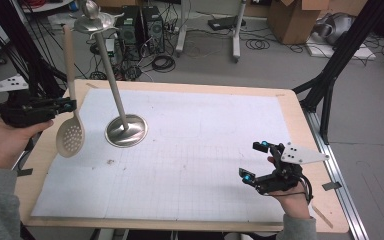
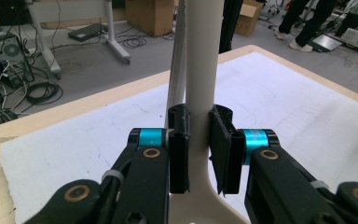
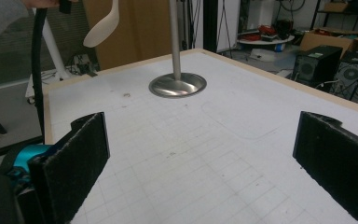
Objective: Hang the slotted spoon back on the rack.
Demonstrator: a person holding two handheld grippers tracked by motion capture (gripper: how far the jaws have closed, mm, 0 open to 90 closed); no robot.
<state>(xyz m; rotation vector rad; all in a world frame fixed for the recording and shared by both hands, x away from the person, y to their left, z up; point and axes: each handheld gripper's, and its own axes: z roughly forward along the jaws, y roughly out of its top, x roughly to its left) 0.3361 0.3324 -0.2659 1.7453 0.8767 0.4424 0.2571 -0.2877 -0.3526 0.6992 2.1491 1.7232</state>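
One white gridded mat (image 1: 190, 165) covers the wooden table (image 1: 300, 125); cables litter the floor.

Slotted spoon (image 1: 70, 134): beige plastic, round perforated bowl, long slim handle. It is held off the worktop (image 1: 190, 150) at the left edge, bowl down, handle rising near upright, clamped low on the handle between the jaws of the left gripper (image 1: 65, 105).

Metal stand (image 1: 125, 131): polished round base flat on the white gridded sheet, slim pole rising to a capped top, just beside the spoon.
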